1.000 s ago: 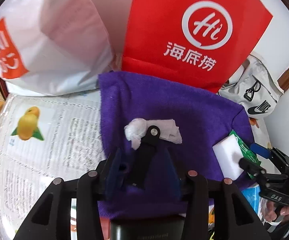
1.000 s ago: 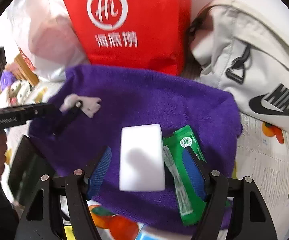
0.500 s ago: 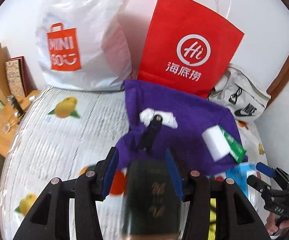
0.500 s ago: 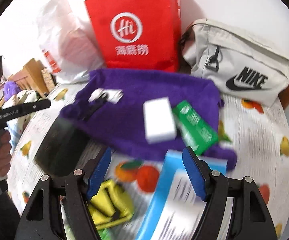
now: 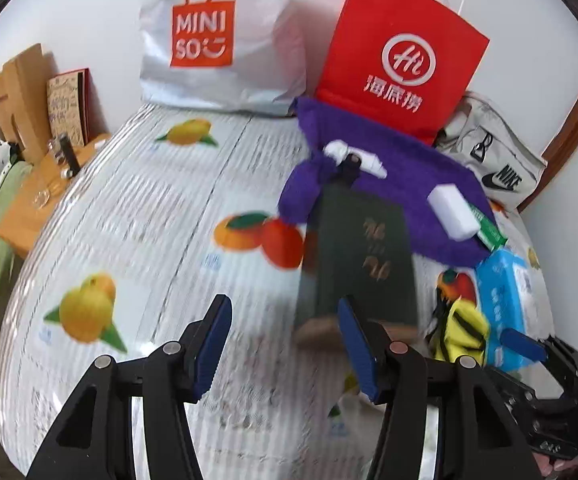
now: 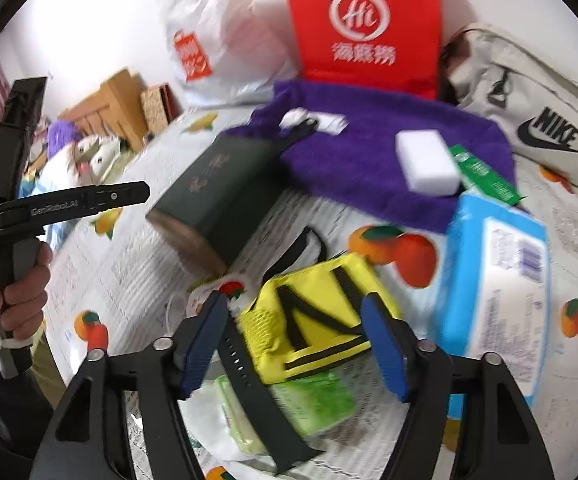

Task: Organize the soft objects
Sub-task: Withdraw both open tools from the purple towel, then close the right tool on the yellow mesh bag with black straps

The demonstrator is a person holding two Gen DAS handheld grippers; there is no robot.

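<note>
Both grippers hang apart over the cluttered table.
The left gripper (image 5: 285, 344) has been opening over bare cloth; the right gripper (image 6: 295, 340), closing, straddles the yellow pouch (image 6: 313, 320) without pinching it, near the purple towel (image 6: 369, 152).

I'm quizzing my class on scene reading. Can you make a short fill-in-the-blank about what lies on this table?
1. The white sponge block lies on the ____ towel.
2. The logo on the grey bag reads ____.
3. Between the right claw fingers shows a ____ pouch with black stripes.
4. The red paper bag stands to the ____ of the white Miniso bag in the left wrist view.

Missing words: purple; Nike; yellow; right
</note>
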